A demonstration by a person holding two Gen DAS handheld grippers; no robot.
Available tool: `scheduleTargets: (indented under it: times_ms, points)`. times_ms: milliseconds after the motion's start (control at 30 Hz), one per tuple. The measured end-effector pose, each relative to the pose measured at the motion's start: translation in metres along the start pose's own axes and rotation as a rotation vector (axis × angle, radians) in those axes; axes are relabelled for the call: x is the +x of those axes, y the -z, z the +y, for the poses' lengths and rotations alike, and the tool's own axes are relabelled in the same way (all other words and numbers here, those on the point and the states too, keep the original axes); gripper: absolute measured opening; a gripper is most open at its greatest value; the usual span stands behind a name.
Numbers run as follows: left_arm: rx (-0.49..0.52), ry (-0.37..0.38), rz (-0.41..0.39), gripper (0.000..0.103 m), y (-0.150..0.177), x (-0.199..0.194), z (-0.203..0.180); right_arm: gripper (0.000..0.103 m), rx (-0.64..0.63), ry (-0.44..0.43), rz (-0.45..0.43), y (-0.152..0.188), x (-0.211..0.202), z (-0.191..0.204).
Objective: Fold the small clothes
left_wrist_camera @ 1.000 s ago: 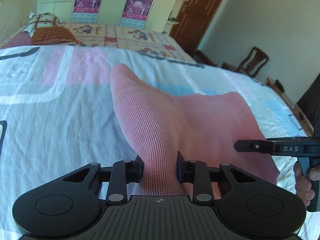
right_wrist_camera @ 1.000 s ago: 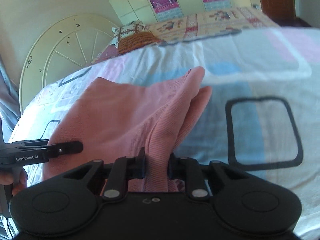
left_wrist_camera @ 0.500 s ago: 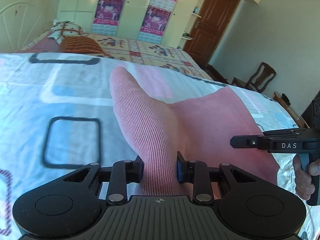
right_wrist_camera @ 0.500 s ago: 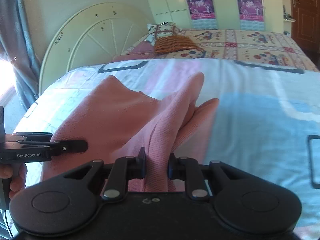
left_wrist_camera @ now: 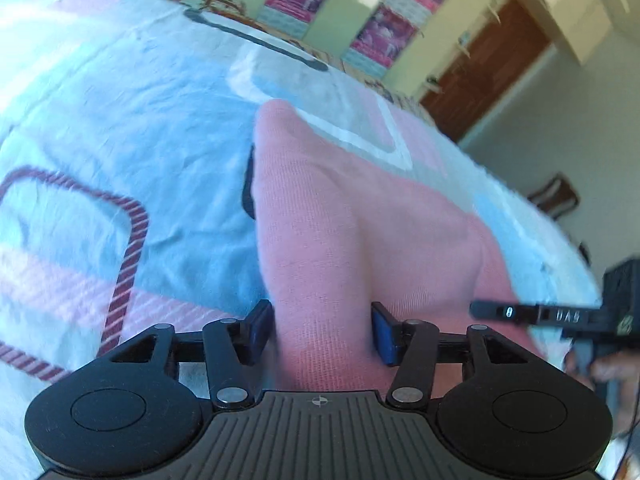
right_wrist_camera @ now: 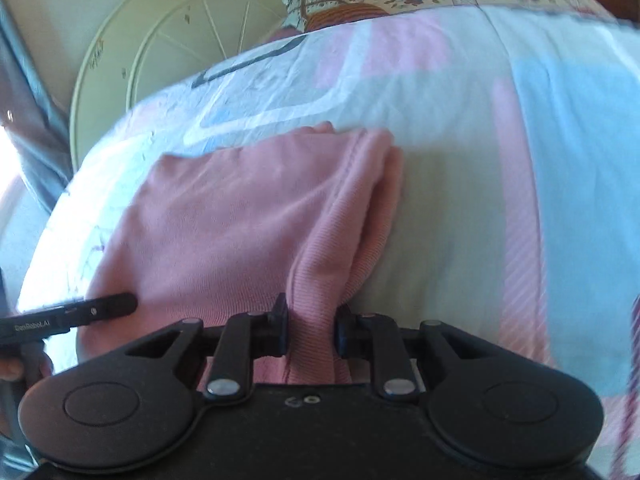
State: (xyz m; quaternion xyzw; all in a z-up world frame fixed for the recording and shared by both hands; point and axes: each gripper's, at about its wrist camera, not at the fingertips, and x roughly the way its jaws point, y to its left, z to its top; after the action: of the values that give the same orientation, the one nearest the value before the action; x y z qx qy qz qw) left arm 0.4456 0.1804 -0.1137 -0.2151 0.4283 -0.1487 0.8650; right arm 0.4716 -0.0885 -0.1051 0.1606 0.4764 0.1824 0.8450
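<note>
A pink knit garment [left_wrist_camera: 360, 240] lies folded over on the patterned bed cover [left_wrist_camera: 120, 100]. My left gripper [left_wrist_camera: 322, 328] holds its near fold between the jaws, which are opening; the left pad stands just off the cloth. In the right wrist view the garment [right_wrist_camera: 240, 220] spreads flat, with a doubled ribbed edge running toward my right gripper [right_wrist_camera: 312, 328], which is shut on that edge. Each gripper shows in the other's view: the right gripper [left_wrist_camera: 540, 316] at the right, the left gripper [right_wrist_camera: 80, 312] at the left, both near the garment's near edge.
A round cream headboard [right_wrist_camera: 168, 48] and pillows [right_wrist_camera: 340, 4] stand at the bed's far end. A brown door [left_wrist_camera: 488, 64] and a wooden chair [left_wrist_camera: 556, 196] are off to the right. A hand [left_wrist_camera: 612, 368] grips the right tool.
Both grippers have swept across and down, and the raised pink garment now lies lower and flatter on the bed. The left jaws have widened around the cloth. The right grip is unchanged.
</note>
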Motion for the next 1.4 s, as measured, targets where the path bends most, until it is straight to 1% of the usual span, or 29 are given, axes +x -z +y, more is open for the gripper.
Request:
scheduleTargets:
  times_ms: [67, 133, 167, 200, 233, 267, 300, 333, 367, 400, 433, 467, 533, 567, 600, 667, 700, 733, 867, 933, 1033, 1067, 1133, 1200, 1267, 1300, 1333, 1367, 1400]
  points:
    - [0.025, -0.011, -0.014, 0.053, 0.003, 0.001, -0.003, 0.018, 0.038, -0.022, -0.004, 0.001, -0.003, -0.006]
    - [0.046, -0.022, -0.014, 0.054, 0.004, 0.002, -0.007, 0.018, 0.018, -0.013, -0.006, 0.001, -0.004, -0.004]
    - [0.047, -0.026, -0.008, 0.054, 0.002, 0.002, -0.007, 0.020, 0.015, -0.013, -0.005, 0.001, -0.005, -0.003]
    - [0.054, -0.044, -0.005, 0.064, -0.001, -0.001, -0.008, 0.027, 0.011, -0.011, -0.007, 0.000, -0.007, -0.002]
    - [0.073, -0.081, -0.012, 0.081, -0.004, -0.007, -0.012, 0.035, 0.004, 0.009, -0.017, -0.001, -0.012, -0.001]
    - [0.103, -0.125, -0.037, 0.087, -0.007, -0.016, -0.015, 0.051, -0.007, 0.045, -0.040, -0.002, -0.018, 0.002]
    - [0.134, -0.150, -0.080, 0.090, -0.010, -0.025, -0.017, 0.057, -0.026, 0.075, -0.076, -0.003, -0.027, 0.004]
    - [0.153, -0.137, -0.121, 0.089, -0.014, -0.037, -0.017, 0.055, -0.045, 0.073, -0.112, -0.006, -0.035, 0.004]
    - [0.148, -0.109, -0.142, 0.087, -0.021, -0.042, -0.017, 0.041, -0.044, 0.054, -0.121, -0.012, -0.040, 0.001]
    - [0.145, -0.089, -0.155, 0.072, -0.029, -0.044, -0.019, 0.024, -0.032, 0.040, -0.117, -0.019, -0.041, -0.002]
    - [0.157, -0.064, -0.159, 0.059, -0.037, -0.042, -0.023, 0.018, -0.027, 0.034, -0.114, -0.028, -0.039, -0.004]
    - [0.182, -0.052, -0.154, 0.057, -0.043, -0.037, -0.029, 0.014, -0.033, 0.023, -0.114, -0.034, -0.036, -0.003]
    - [0.236, -0.067, -0.122, 0.057, -0.051, -0.019, -0.043, 0.014, -0.065, 0.021, -0.109, -0.044, -0.027, 0.003]
    - [0.251, -0.067, -0.090, 0.057, -0.053, -0.008, -0.048, 0.014, -0.091, 0.032, -0.100, -0.047, -0.020, 0.008]
    - [0.267, -0.073, -0.057, 0.057, -0.053, 0.005, -0.052, 0.018, -0.123, 0.049, -0.091, -0.049, -0.013, 0.012]
    - [0.305, -0.127, 0.007, 0.057, -0.050, 0.028, -0.056, 0.017, -0.191, 0.141, -0.061, -0.048, 0.005, 0.017]
    - [0.313, -0.122, -0.004, 0.057, -0.048, 0.030, -0.058, 0.017, -0.216, 0.189, -0.044, -0.046, 0.014, 0.016]
    - [0.308, -0.116, -0.001, 0.057, -0.048, 0.029, -0.060, 0.016, -0.217, 0.186, -0.046, -0.044, 0.018, 0.012]
    - [0.343, -0.128, -0.006, 0.057, -0.046, 0.024, -0.064, 0.015, -0.225, 0.195, -0.057, -0.043, 0.018, 0.013]
    - [0.338, -0.128, -0.017, 0.056, -0.044, 0.020, -0.061, 0.016, -0.198, 0.201, -0.067, -0.042, 0.014, 0.008]
    - [0.340, -0.145, -0.043, 0.056, -0.037, 0.000, -0.065, 0.016, -0.166, 0.265, -0.086, -0.038, 0.001, 0.005]
    - [0.363, -0.130, -0.065, 0.056, -0.033, -0.013, -0.071, 0.017, -0.152, 0.256, -0.096, -0.036, -0.009, 0.006]
    - [0.403, -0.112, -0.112, 0.056, -0.021, -0.034, -0.081, 0.019, -0.146, 0.187, -0.124, -0.028, -0.029, 0.014]
    - [0.417, -0.136, -0.091, 0.056, -0.006, -0.038, -0.086, 0.019, -0.202, 0.147, -0.134, -0.015, -0.042, 0.033]
    - [0.415, -0.158, -0.070, 0.056, 0.008, -0.035, -0.085, 0.016, -0.262, 0.125, -0.113, -0.001, -0.046, 0.048]
    - [0.403, -0.164, -0.055, 0.056, 0.014, -0.033, -0.082, 0.013, -0.294, 0.136, -0.094, 0.006, -0.043, 0.053]
    - [0.392, -0.174, -0.044, 0.056, 0.018, -0.030, -0.080, 0.013, -0.320, 0.179, -0.061, 0.011, -0.035, 0.054]
    - [0.395, -0.180, -0.046, 0.056, 0.023, -0.030, -0.079, 0.015, -0.330, 0.237, -0.016, 0.014, -0.024, 0.052]
    - [0.403, -0.186, -0.054, 0.056, 0.025, -0.031, -0.079, 0.023, -0.323, 0.254, 0.004, 0.016, -0.017, 0.047]
